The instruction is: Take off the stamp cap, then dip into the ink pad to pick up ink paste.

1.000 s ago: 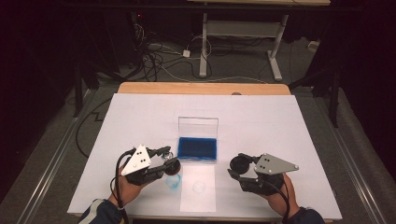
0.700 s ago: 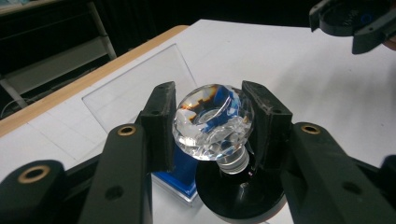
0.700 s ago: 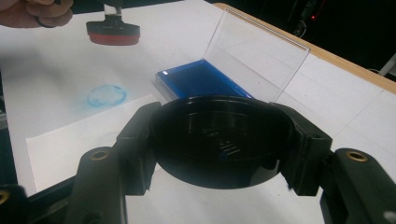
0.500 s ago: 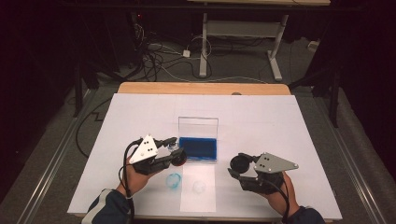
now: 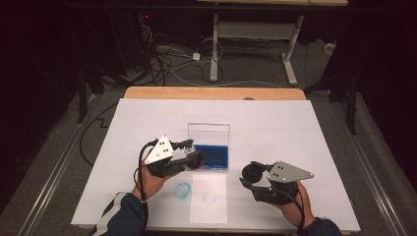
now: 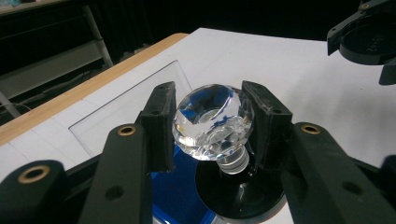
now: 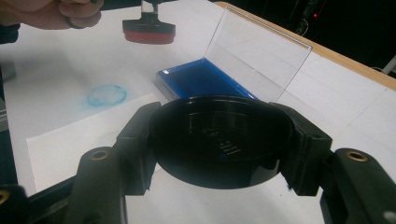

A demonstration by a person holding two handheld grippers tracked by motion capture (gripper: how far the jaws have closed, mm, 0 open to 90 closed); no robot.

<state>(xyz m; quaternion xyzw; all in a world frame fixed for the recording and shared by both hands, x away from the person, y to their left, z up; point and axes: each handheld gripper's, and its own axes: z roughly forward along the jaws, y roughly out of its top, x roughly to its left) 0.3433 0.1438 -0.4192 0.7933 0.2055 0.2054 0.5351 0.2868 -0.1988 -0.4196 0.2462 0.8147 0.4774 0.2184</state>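
Observation:
My left gripper (image 5: 193, 158) is shut on the clear faceted knob of a stamp (image 6: 212, 121) with a black base and a red face (image 7: 148, 29). It hangs over the left end of the blue ink pad (image 5: 212, 156), whose clear lid (image 5: 209, 132) stands open behind it; I cannot tell whether stamp and pad touch. My right gripper (image 5: 253, 175) stays to the right of the pad, shut on a round black cap (image 7: 222, 140).
A white paper sheet (image 5: 209, 209) lies near the table's front edge with a faint round mark (image 5: 210, 197) on it. A blue ring print (image 5: 183, 190) sits on the white table cover just left of the sheet. Cables and desk legs stand beyond the far edge.
My left gripper has carried the stamp away from the front edge and rightward, from above the blue ring print to the ink pad. The right gripper has stayed put.

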